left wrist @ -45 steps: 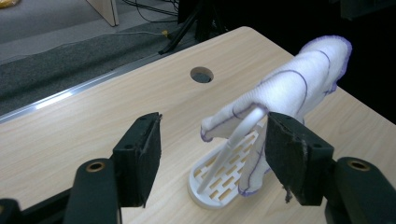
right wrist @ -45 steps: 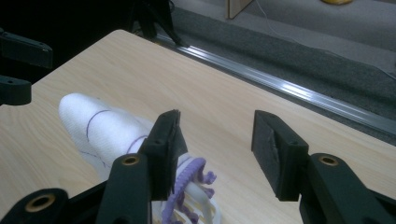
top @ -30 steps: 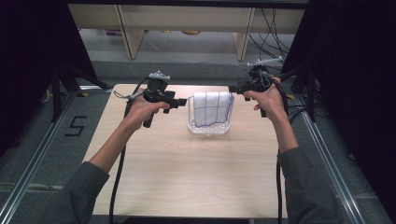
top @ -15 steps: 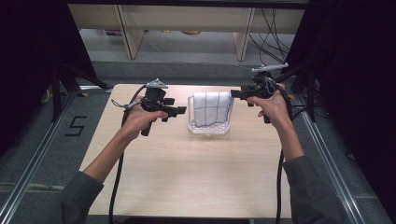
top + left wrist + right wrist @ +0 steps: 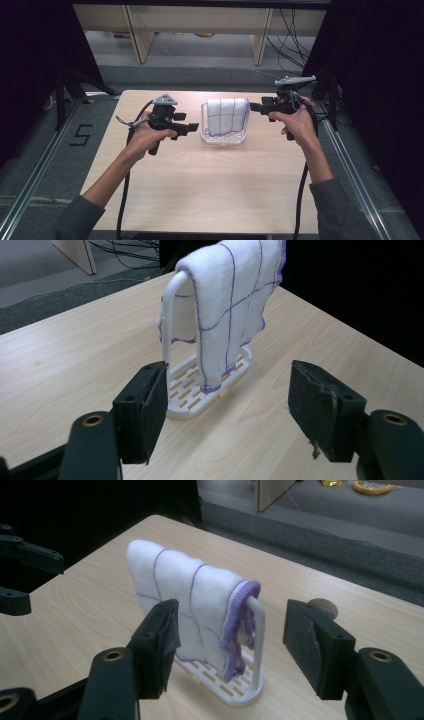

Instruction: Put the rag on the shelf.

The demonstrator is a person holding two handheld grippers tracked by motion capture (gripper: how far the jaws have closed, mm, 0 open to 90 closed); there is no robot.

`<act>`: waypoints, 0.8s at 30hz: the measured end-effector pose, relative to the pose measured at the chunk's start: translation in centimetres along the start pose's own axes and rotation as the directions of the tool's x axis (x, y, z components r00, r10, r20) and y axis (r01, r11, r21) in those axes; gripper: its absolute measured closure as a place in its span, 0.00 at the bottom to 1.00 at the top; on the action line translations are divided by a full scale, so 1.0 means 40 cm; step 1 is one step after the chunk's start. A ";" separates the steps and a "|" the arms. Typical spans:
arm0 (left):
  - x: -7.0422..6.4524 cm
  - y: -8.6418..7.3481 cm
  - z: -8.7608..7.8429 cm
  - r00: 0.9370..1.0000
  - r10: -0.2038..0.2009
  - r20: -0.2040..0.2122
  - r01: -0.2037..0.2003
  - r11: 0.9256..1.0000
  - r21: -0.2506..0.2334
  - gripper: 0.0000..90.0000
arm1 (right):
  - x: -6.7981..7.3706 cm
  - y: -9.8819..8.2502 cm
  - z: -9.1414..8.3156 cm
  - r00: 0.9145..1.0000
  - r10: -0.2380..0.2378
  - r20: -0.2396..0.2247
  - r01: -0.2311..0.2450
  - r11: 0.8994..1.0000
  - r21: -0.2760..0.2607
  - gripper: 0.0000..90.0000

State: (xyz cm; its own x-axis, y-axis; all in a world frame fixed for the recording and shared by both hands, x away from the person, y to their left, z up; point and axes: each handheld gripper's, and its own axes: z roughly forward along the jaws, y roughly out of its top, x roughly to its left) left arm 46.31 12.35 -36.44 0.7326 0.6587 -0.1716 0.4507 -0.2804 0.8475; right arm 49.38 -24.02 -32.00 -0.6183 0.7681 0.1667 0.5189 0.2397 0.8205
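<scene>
Both grippers stand wide open and empty: left gripper [image 5: 192,129] left of the white rack [image 5: 223,138], right gripper [image 5: 254,106] at its right, its jaws just opening. The cloth [image 5: 226,115] hangs over the rack's bar at the table's far middle. Better to take each upper corner gently, so the light rack does not tip.

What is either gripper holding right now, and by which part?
Nothing is held. The left gripper and right gripper both stand open, each facing an end of the rack with the cloth draped over it, touching neither.
</scene>
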 end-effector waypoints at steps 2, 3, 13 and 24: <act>-0.003 -0.006 -0.003 1.000 0.005 0.010 -0.005 1.000 0.002 0.35 | 0.005 -0.007 -0.005 1.000 -0.009 -0.004 0.009 1.000 -0.006 0.44; -0.006 -0.010 -0.006 1.000 0.008 0.013 -0.008 1.000 0.003 0.35 | 0.008 -0.010 -0.007 1.000 -0.005 -0.007 0.005 1.000 -0.006 0.44; -0.034 -0.039 -0.015 0.999 0.030 0.027 -0.030 1.000 0.000 0.35 | 0.036 -0.044 -0.018 0.999 -0.033 -0.019 0.033 0.999 0.002 0.43; -0.055 -0.067 -0.014 0.999 0.040 0.036 -0.040 0.999 -0.007 0.35 | 0.058 -0.088 -0.008 0.999 -0.032 -0.027 0.033 0.999 0.022 0.42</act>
State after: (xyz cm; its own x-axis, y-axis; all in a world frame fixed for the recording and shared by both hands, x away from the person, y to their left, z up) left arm 43.20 12.05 -38.07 0.7680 0.6213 -0.1552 0.4176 -0.3020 0.8570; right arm 45.93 -23.27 -34.31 -0.6504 0.7437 0.1547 0.5112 0.2779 0.8133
